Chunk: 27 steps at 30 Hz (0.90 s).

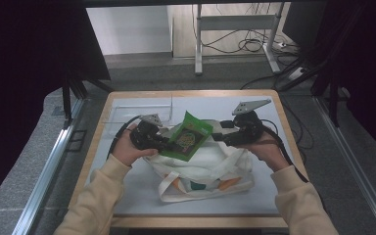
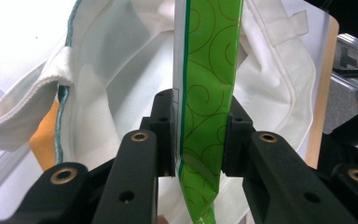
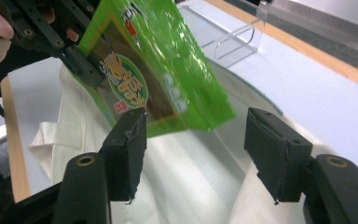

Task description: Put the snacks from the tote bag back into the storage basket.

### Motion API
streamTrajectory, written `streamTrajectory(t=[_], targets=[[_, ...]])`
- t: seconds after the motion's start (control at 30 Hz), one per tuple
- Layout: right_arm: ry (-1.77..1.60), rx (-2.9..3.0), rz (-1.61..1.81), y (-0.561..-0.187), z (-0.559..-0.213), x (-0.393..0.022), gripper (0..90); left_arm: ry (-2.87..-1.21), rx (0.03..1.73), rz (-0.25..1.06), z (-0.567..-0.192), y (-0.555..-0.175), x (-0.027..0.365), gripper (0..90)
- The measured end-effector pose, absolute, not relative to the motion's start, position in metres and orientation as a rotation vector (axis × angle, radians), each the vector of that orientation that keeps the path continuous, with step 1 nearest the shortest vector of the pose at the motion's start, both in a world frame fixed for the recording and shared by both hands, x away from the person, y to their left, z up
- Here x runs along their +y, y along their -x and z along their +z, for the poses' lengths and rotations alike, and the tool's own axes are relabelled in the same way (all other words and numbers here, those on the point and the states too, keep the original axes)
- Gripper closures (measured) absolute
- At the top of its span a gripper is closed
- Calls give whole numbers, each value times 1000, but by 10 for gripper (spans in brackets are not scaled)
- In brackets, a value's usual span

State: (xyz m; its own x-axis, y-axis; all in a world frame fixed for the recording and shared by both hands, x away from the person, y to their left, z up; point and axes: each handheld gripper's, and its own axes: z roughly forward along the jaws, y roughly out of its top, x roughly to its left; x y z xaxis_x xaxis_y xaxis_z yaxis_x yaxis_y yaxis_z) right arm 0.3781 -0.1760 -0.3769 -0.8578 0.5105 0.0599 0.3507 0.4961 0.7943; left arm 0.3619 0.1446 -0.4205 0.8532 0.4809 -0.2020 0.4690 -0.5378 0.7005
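Our left gripper (image 1: 169,144) clamps the glossy green snack pouch (image 1: 188,137) above the white cloth tote bag (image 1: 210,169); at three o'clock, our right gripper (image 1: 219,137) gapes empty.

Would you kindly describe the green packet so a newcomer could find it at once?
Start at the white cloth bag lying mid-table. Just above its open mouth, the left gripper pinches a flat packet by one edge. It is the sole bright green item, with swirls and an oval label.

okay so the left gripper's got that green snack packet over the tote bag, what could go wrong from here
The left gripper pinches only the green packet's edge, so the packet may swing or slip out. The white tote bag lies slack and its mouth could fold shut under the packet. The right gripper stands open, holding nothing, so the bag's rim may be unsupported.
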Motion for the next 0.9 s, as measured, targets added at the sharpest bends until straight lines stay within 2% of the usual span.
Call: streamTrajectory(t=[0.4, 0.9], targets=[[-798, 2642, 1203, -374, -398, -172, 372, -2165, 695, 35, -422, -357, 151, 718], [-794, 2714, 1264, -372, -422, -152, 362, -2108, 682, 39, -419, -358, 155, 717]])
